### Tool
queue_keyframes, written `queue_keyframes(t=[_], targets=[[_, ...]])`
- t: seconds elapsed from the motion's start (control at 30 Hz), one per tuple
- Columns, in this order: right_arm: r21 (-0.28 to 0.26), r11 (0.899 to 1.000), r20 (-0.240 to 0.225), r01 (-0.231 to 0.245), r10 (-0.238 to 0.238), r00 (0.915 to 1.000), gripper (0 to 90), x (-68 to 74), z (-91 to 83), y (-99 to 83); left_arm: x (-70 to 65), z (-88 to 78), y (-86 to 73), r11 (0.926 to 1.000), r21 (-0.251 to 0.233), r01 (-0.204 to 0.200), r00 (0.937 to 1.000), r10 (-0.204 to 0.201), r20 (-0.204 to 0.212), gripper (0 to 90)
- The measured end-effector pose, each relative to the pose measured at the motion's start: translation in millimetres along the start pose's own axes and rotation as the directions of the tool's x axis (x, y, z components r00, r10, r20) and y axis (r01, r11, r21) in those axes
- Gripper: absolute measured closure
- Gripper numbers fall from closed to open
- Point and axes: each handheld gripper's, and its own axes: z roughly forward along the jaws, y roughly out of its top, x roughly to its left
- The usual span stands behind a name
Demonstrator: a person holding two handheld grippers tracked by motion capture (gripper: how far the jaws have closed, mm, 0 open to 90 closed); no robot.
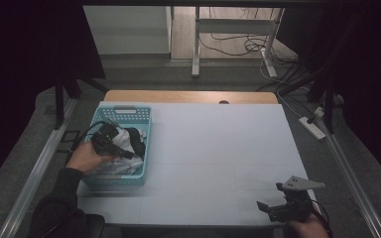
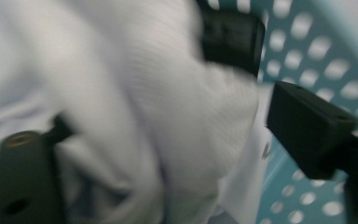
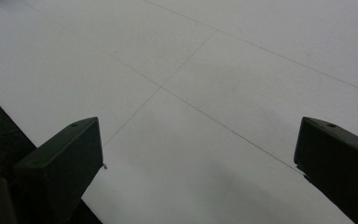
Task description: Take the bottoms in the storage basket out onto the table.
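We had the left tongs point(image 1: 110, 140) down in the blue basket point(image 1: 113, 180), spread wide around the white cloth point(image 2: 168, 116), pads not pressing it. The cloth lay inside that basket. Well right of the basket, the right tongs point(image 1: 277, 204) hung wide over the desk point(image 1: 218, 148), holding nothing.
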Motion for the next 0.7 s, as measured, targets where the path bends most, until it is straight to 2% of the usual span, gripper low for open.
queue_keyframes(t=[0.07,0.13,0.17,0.2,0.23,0.27,0.33,0.37,0.43,0.47,0.53,0.6,0.7], targets=[[0.0,1.0,0.001,0.001,-0.001,1.0,1.4,0.2,0.0,0.0,-2.9,12.4,0.9,0.9978,0.064,-0.019,0.9987,0.022,-0.047,6.1],[0.0,1.0,0.001,0.002,-0.002,1.0,1.4,0.3,-0.1,0.0,-3.9,24.3,2.5,0.9919,0.125,-0.022,0.9951,0.034,-0.093,4.2],[0.0,1.0,0.0,0.001,-0.001,1.0,1.4,0.2,-0.1,0.0,-5.6,27.9,3.0,0.9905,0.134,-0.031,0.9904,0.048,-0.129,3.4],[0.0,1.0,0.0,0.001,-0.001,1.0,1.4,0.1,-0.1,-0.1,-7.6,29.3,3.2,0.989,0.14,-0.046,0.9831,0.069,-0.17,4.3],[-0.001,1.0,0.0,0.001,-0.001,1.0,1.4,0.0,-0.2,-0.1,-9.6,28.6,3.1,0.9883,0.142,-0.055,0.9738,0.085,-0.211,10.2],[-0.002,1.0,0.0,0.001,-0.001,1.0,1.4,0.0,-0.3,-0.2,-8.6,25.6,3.5,0.9902,0.132,-0.045,0.9728,0.073,-0.22,19.5],[-0.001,1.0,0.0,0.002,-0.002,1.0,1.4,0.0,-0.3,-0.2,-4.2,20.1,2.3,0.9942,0.108,-0.006,0.9663,0.034,-0.255,48.9],[-0.001,1.0,-0.001,0.003,-0.003,1.0,1.4,0.0,-0.3,-0.2,-2.2,20.0,0.7,0.9955,0.095,0.0,0.9687,0.024,-0.247,57.4],[-0.002,1.0,0.001,0.005,-0.005,1.0,1.4,0.5,-0.4,-0.2,0.7,18.3,-1.5,0.9972,0.072,0.019,0.9697,-0.001,-0.244,70.6],[-0.002,1.0,0.001,0.005,-0.005,1.0,1.4,0.6,-0.5,-0.2,1.2,17.9,-1.6,0.9972,0.071,0.024,0.97,-0.006,-0.243,73.1],[-0.001,1.0,0.0,0.004,-0.004,1.0,1.4,0.4,-0.3,-0.1,-1.2,17.0,-0.6,0.997,0.074,0.023,0.9665,-0.003,-0.256,75.9],[-0.001,1.0,0.001,0.004,-0.004,1.0,1.4,0.4,-0.3,-0.1,-1.8,14.1,0.7,0.9969,0.067,0.042,0.9648,-0.024,-0.262,77.4],[-0.001,1.0,0.0,0.002,-0.002,1.0,1.4,0.0,-0.2,-0.1,-0.3,6.7,1.2,0.9986,0.023,0.049,0.9637,-0.041,-0.264,77.8]])
